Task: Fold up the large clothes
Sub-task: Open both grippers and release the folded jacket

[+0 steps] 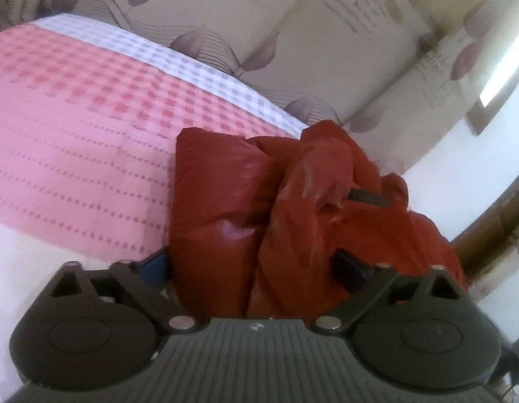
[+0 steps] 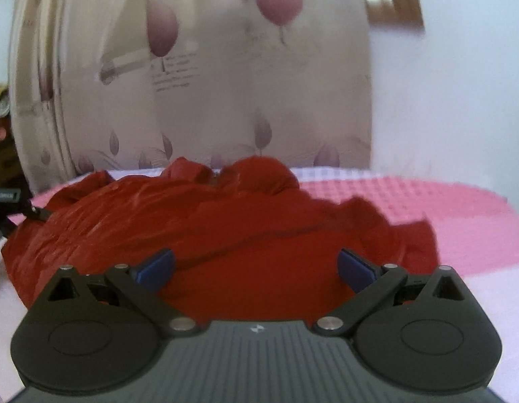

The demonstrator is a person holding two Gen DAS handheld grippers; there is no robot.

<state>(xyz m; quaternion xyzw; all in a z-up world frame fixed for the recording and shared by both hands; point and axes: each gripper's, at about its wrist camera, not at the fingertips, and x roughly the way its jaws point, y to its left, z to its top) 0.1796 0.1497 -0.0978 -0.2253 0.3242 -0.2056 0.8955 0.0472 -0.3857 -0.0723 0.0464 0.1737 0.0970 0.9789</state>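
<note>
A shiny red padded jacket (image 1: 259, 215) lies bunched on a pink checked bed cover (image 1: 74, 127). My left gripper (image 1: 252, 268) stands wide open with a thick fold of the jacket between its fingers; the left fingertip (image 1: 157, 267) is mostly hidden behind the fabric. In the right wrist view the jacket (image 2: 209, 221) spreads across the bed cover (image 2: 444, 208). My right gripper (image 2: 256, 265) is open just above the jacket's near edge, with nothing held.
A beige curtain with purple leaf prints (image 1: 259, 33) hangs behind the bed and shows in the right wrist view (image 2: 225, 100). A white wall (image 2: 461, 100) is at the right. A dark wooden bed frame (image 1: 487, 228) runs along the right side.
</note>
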